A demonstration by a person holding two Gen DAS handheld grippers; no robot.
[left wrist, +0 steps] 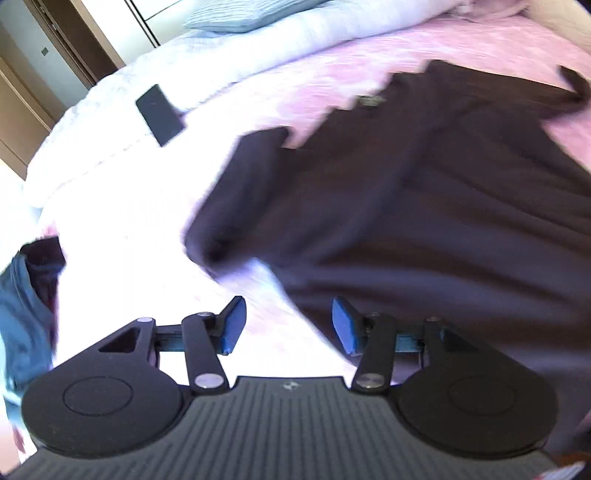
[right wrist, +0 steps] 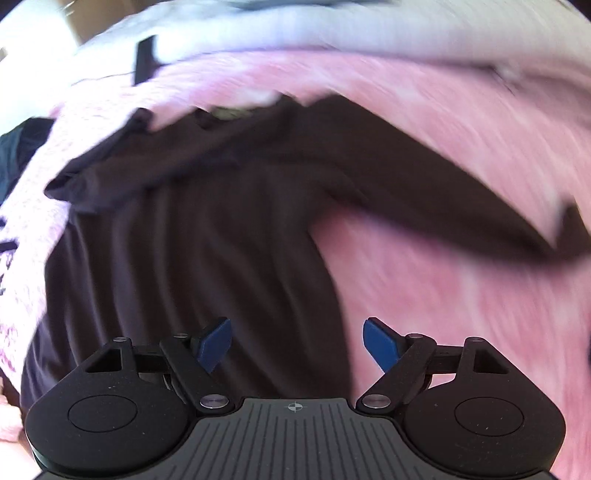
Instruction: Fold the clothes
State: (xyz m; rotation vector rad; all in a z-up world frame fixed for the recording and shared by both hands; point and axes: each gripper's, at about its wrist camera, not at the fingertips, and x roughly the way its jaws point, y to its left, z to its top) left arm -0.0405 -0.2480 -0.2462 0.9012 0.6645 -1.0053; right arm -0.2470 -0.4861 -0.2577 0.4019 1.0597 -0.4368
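A dark brown long-sleeved shirt (left wrist: pixel 424 206) lies spread on a pink bedspread (left wrist: pixel 288 85), neck label toward the far side. In the left wrist view one sleeve is folded in at the left. My left gripper (left wrist: pixel 289 325) hangs over the shirt's near left edge, its blue pads apart and nothing between them. In the right wrist view the same shirt (right wrist: pixel 192 236) fills the middle, with one sleeve (right wrist: pixel 443 206) stretched out to the right. My right gripper (right wrist: pixel 297 345) stands wide open above the shirt's lower right edge, holding nothing. Both views are motion-blurred.
A black phone-like slab (left wrist: pixel 159 114) lies on the white duvet (left wrist: pixel 110 155) at the far left. A blue garment (left wrist: pixel 22 325) sits at the left edge. A striped pillow (left wrist: pixel 236 16) and wooden doors (left wrist: pixel 74 40) lie beyond the bed.
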